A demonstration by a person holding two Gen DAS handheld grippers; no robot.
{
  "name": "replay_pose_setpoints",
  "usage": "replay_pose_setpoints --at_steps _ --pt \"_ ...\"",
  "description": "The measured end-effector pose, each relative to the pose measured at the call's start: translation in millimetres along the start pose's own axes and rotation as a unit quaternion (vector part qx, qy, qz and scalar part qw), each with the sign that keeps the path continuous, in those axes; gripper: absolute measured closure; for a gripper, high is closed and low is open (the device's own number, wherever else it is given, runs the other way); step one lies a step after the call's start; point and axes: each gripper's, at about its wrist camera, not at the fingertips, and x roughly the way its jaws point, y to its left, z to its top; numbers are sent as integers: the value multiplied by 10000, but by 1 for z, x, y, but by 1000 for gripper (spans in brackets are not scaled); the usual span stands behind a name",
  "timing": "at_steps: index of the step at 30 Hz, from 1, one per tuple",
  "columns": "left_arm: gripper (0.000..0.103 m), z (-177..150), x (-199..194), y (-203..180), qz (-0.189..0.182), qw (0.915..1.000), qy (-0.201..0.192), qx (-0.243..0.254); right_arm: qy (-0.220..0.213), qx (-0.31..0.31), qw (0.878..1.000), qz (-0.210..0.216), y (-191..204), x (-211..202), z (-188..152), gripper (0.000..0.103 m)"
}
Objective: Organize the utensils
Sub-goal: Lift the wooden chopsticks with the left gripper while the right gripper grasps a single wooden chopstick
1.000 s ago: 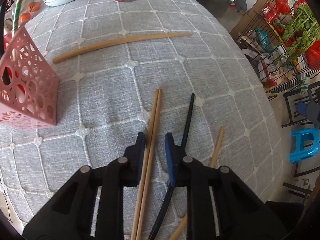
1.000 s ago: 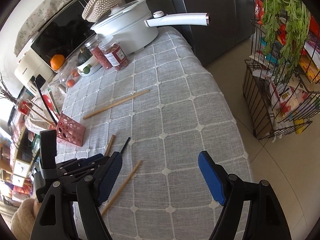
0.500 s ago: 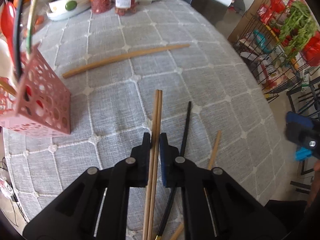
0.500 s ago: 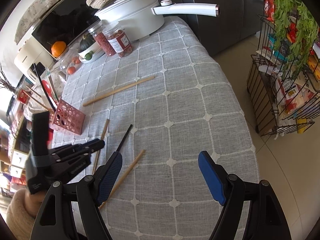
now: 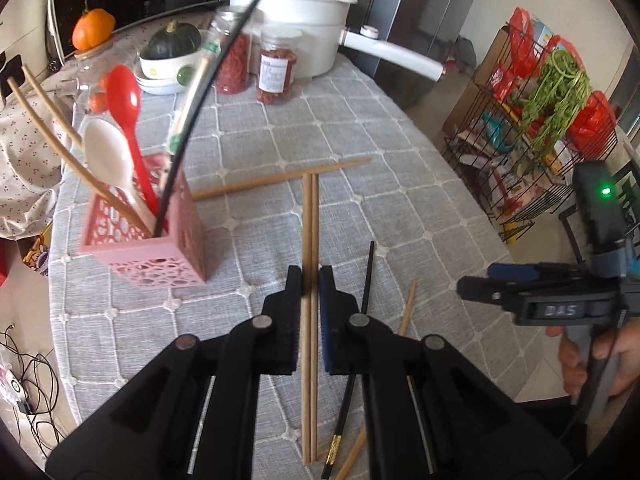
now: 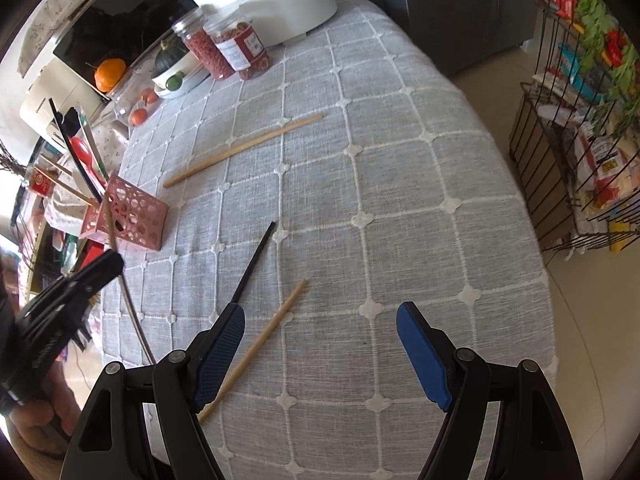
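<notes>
My left gripper (image 5: 310, 276) is shut on a pair of wooden chopsticks (image 5: 310, 220), held lengthwise between the pads and lifted off the grey cloth. A black chopstick (image 5: 367, 276) and a single wooden chopstick (image 5: 408, 306) lie on the cloth just to its right. A longer wooden chopstick (image 5: 280, 178) lies crosswise farther back. The pink perforated holder (image 5: 160, 256) stands at the left with spoons and chopsticks in it. My right gripper (image 6: 320, 320) hangs open over the cloth, nothing between its pads. The black chopstick (image 6: 252, 268) and the wooden one (image 6: 272, 328) lie by its left finger.
A white pot (image 5: 304, 32) with a long handle, two jars (image 5: 276, 68) and a bowl with a squash (image 5: 168, 60) stand at the table's far end. A wire rack (image 6: 580, 140) with greens and packets stands on the floor right of the table edge.
My left gripper has closed on the pair of wooden chopsticks and risen with them, tilting up so the holder's contents show. My right gripper has sunk toward the cloth, still open.
</notes>
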Motion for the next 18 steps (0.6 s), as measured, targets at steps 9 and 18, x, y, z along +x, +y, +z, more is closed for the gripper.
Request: replay_pose_setpoints --at_steps 9,18 --pt "94 -4 -22 16 -72 9998 -195 -82 721 102 9970 246 21 47 -6 41" --pt "94 -7 -36 30 -83 9992 -324 -211 768 -262 9961 -346 48 66 -16 62"
